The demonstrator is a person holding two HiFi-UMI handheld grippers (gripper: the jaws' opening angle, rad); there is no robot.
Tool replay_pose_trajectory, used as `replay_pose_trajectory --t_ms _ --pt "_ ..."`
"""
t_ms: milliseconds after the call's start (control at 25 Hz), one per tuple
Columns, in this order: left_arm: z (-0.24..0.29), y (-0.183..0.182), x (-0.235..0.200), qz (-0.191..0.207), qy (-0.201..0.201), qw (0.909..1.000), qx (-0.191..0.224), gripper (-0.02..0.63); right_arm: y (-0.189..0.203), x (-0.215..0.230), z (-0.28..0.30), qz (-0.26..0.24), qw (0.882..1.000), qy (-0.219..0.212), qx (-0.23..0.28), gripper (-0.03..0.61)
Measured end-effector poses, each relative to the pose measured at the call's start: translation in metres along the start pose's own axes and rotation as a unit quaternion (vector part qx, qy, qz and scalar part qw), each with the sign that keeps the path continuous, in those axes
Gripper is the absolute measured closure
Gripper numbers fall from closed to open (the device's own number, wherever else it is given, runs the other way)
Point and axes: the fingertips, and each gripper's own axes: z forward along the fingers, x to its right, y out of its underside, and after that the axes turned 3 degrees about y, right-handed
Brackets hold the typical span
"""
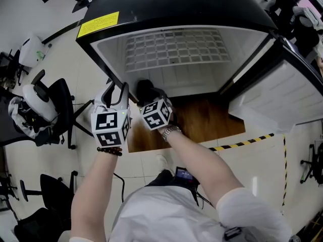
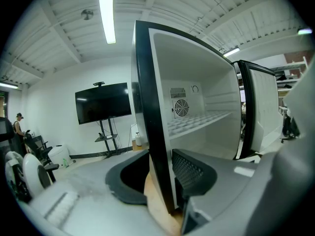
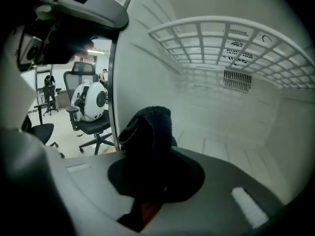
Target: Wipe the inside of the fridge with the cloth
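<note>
Cloth: dark, soft, light, floppy; take bunched. Right gripper fingers clamped on bunch. Left gripper fingers grip fridge wall edge.

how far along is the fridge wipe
Done: the fridge door stands open. In hand: the right gripper is shut on the dark cloth, just inside by the left wall; the left gripper straddles that wall's front edge. Left: the wiping itself, walls, fridge floor and wire shelf; no wiped patch shows.

fuzzy dark cloth, glossy black fridge, wood floor.
</note>
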Motion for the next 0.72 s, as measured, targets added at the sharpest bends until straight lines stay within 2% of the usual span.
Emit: replay_pose_trajectory --t_ms 720 --pt "0.002 0.0 0.008 0.004 0.0 1.0 -0.007 0.482 0.041 0.109 -0.032 0.022 0.994 0.098 -0.032 0.535"
